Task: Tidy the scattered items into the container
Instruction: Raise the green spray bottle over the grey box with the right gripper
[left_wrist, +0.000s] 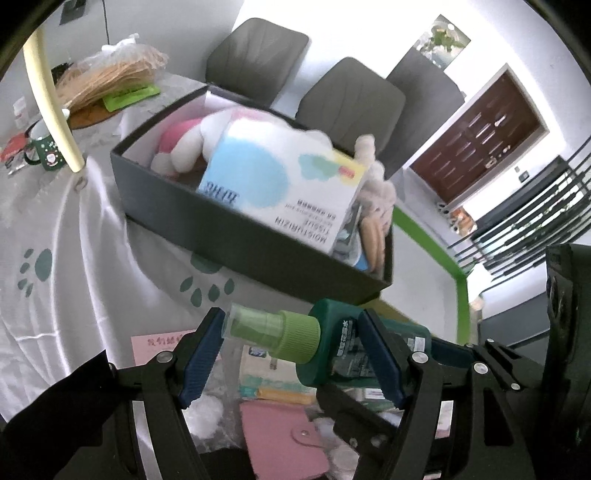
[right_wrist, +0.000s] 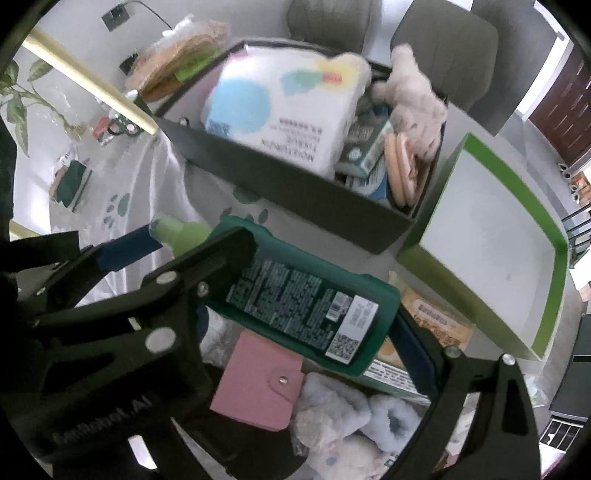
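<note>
A dark green bottle (left_wrist: 343, 347) with a light green cap lies sideways in the air in front of the black container (left_wrist: 236, 229). My left gripper (left_wrist: 291, 350) spans its cap and neck with blue pads. My right gripper (right_wrist: 295, 291) is shut on the bottle's body (right_wrist: 306, 299), one finger over its top, one blue pad at its base. The container (right_wrist: 295, 192) holds a tissue box (right_wrist: 288, 99), plush toys and round wooden pieces. A pink wallet (right_wrist: 258, 384) and fluffy items (right_wrist: 351, 417) lie below on the table.
A green-rimmed white lid (right_wrist: 491, 236) lies right of the container. A snack packet (right_wrist: 436, 321) sits under the bottle. Grey chairs (left_wrist: 351, 96) stand behind the table. A green mug (left_wrist: 44, 147) and a bag of straw-like material (left_wrist: 110, 74) are at the far left.
</note>
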